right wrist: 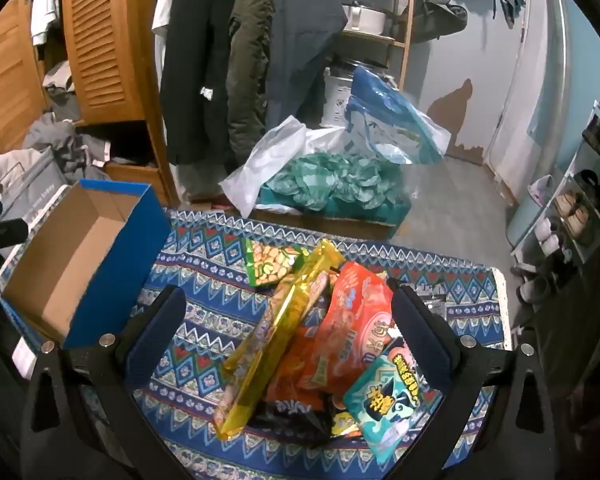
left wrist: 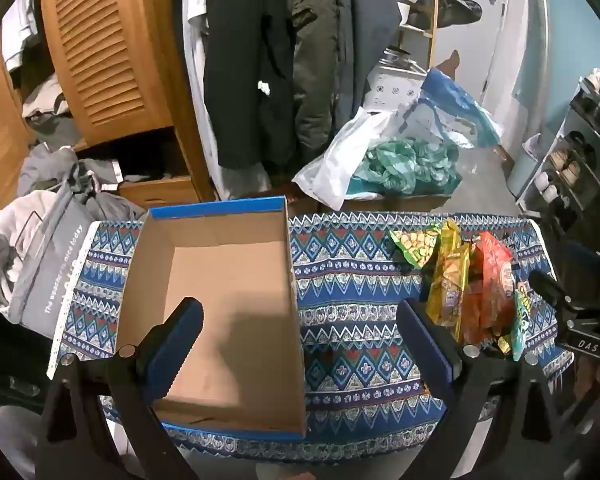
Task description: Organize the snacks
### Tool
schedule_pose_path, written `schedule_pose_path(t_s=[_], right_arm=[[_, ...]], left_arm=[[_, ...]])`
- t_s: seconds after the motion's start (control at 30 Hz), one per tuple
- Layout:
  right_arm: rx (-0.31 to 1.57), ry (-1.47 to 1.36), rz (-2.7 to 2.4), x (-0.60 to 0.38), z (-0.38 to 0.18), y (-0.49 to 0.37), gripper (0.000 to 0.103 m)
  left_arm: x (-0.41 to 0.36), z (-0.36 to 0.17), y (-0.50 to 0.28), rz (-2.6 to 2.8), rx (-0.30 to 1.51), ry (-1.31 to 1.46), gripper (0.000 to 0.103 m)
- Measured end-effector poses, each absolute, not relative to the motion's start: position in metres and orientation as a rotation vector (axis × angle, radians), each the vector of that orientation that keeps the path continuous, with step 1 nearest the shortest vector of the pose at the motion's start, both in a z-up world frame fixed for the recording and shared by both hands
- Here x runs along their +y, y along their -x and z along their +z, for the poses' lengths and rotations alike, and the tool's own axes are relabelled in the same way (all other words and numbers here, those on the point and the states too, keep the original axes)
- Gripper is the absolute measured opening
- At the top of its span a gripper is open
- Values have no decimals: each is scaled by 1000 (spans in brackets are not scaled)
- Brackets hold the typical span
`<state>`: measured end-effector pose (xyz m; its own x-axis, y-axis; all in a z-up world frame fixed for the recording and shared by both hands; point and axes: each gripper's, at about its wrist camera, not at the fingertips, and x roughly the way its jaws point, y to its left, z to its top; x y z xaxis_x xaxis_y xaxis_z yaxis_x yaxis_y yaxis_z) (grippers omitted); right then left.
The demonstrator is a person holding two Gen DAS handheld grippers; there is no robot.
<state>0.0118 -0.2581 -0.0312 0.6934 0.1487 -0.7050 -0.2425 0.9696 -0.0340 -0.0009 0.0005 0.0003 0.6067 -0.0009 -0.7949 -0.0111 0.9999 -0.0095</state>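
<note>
Several snack packets [right wrist: 324, 344] piled on patterned tablecloth [right wrist: 204, 304], directly between and below the wide-spread fingers of the right gripper [right wrist: 288, 320]; nothing gripped, pads clear of the packets. Pile: yellow packet [right wrist: 272, 344] tilted across an orange-red packet [right wrist: 352, 320], green peanut packet [right wrist: 272, 264] at the far end, teal packet [right wrist: 384, 400] nearest, with Chinese lettering I can't read. Empty blue cardboard box [right wrist: 80, 264] sits left of the pile, apart from it.

Left gripper [left wrist: 300, 344] also spread wide, empty, one finger over the box [left wrist: 220, 280] interior, other over cloth [left wrist: 340, 280]; snacks [left wrist: 472, 288] off to its right. Right gripper body at the left view's edge reads "DAS". Grey bag [left wrist: 56, 276] beside the table reads "The weather is nice today". Both grippers angled downward at the table.
</note>
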Motion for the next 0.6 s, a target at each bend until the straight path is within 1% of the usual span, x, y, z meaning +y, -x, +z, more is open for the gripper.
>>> schedule_pose_path(t_s=[0.13, 0.6], right_arm=[[773, 126, 220, -259, -31, -12, 101], [771, 123, 223, -260, -31, -11, 101]], left_arm=[[-4, -2, 3, 25, 925, -16, 98], [-3, -2, -3, -4, 928, 12, 98]])
